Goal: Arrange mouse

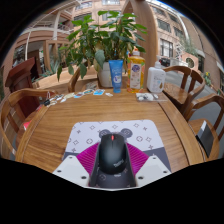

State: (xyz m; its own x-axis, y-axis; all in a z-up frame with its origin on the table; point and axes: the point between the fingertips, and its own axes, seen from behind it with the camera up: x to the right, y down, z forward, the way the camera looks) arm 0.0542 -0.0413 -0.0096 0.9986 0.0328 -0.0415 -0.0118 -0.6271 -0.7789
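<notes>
Mouse (113,152) is clamped between gripper (112,163) fingers, held over the mouse pad (112,134); placement is judged not yet finished.

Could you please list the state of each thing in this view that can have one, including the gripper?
gripper: fingers close about the mouse, pads at both its sides.
mouse: upright, between the fingers, over the mouse pad.
mouse pad: lying flat on the wooden table.
blue bottle: standing upright, beyond the pad.
orange-capped bottle: standing upright beside it.
potted plant: standing at the table's far end.
</notes>
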